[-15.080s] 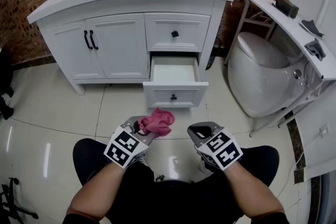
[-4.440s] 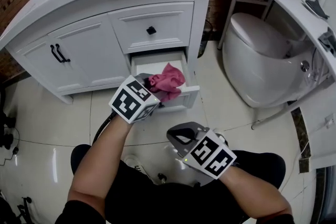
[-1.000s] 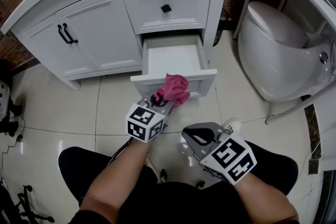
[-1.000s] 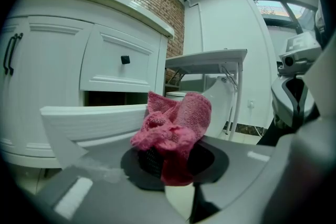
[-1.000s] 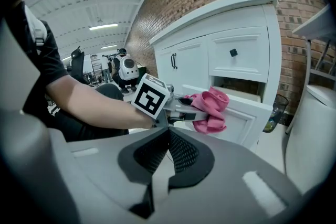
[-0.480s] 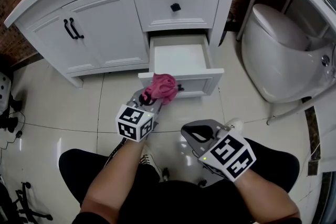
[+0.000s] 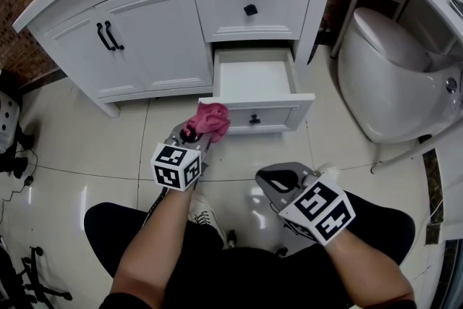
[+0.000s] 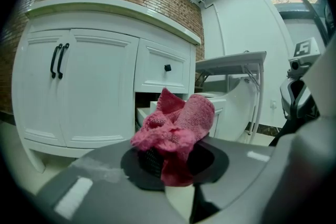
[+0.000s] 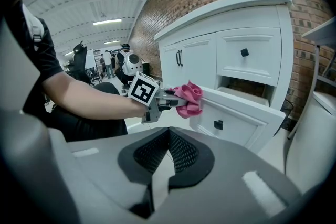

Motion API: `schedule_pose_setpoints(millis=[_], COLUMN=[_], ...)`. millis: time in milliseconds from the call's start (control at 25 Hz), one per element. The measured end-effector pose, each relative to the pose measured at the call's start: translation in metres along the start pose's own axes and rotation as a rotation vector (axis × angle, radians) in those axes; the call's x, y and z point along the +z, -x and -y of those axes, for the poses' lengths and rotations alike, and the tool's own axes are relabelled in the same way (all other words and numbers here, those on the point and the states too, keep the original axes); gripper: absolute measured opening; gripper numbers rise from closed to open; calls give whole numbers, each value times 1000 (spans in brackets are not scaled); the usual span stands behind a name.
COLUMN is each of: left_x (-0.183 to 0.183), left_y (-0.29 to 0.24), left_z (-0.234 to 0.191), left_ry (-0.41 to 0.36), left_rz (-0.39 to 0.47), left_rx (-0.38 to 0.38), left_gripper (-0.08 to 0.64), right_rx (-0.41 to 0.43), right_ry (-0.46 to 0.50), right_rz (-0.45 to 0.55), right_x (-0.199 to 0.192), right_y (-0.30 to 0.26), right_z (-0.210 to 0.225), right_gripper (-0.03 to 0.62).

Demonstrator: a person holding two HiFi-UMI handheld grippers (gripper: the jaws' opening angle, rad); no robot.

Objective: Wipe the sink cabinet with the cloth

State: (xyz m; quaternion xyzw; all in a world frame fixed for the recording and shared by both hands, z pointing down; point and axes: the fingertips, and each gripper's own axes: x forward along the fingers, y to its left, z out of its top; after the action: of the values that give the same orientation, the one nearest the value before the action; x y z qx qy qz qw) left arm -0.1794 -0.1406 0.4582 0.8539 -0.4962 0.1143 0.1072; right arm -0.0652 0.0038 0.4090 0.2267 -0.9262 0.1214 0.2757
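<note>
Pink cloth [image 7: 208,119] [image 8: 176,131] [image 9: 189,98] sits bunched in the left tongs [image 7: 192,135] [image 8: 173,157], which pinch it at their tips so that most of it stands up above them. The cloth is at the left end of the front panel of the open drawer [image 7: 257,83], low on the right side of the white cabinet [image 7: 145,47]. Whether it actually touches the panel I cannot tell. The drawer is pulled well out, and its black knob [image 7: 255,119] shows just right of the cloth. The right tongs [image 7: 281,179] [image 9: 168,150] are pressed together with nothing between them, held lower and nearer the person, above the tiled floor [image 7: 79,141]. A white toilet [image 7: 391,83] stands to the cabinet's right.
</note>
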Motion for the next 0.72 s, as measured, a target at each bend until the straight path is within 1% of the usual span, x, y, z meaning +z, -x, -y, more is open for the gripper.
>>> schedule_pose_setpoints(millis=[360, 480, 600, 720], left_x=[-5, -6, -10, -17], left_y=[9, 10, 7, -1], left_z=[-22, -24, -19, 2], left_ry=[19, 19, 22, 28], left_rz=[2, -4, -11, -11], left_rx=[74, 82, 61, -10], left_gripper=[86, 86, 86, 86], right_rx=[-4, -6, -10, -19], right_ry=[-11, -13, -21, -38], right_rz=[8, 12, 12, 12], right_x=[-2, -2, -5, -11], right_y=[6, 7, 9, 13], right_z=[3, 3, 5, 11], right_gripper=[6, 6, 6, 6])
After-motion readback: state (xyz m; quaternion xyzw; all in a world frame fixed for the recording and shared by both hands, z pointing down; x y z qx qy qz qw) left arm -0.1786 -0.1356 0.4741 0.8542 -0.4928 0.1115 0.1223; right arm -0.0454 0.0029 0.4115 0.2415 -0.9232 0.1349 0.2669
